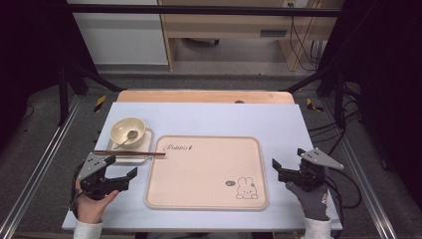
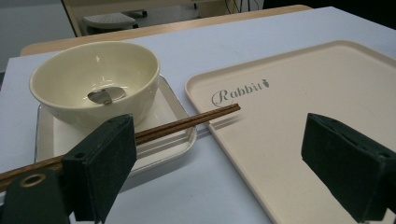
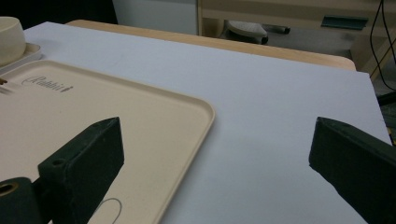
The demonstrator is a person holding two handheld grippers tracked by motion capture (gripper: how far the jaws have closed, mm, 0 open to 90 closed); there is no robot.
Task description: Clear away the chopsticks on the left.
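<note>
White tabletop bears tray (image 1: 206, 174) lettered "Rabbit"; both grippers' fingers spread, empty.

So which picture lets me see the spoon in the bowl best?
The high view: it looks down into the bowl, so the whole spoon shows, handle and all. The left gripper view is closer, but the bowl's wall hides everything except the spoon's shiny end. The right gripper view catches just the bowl's edge.
</note>
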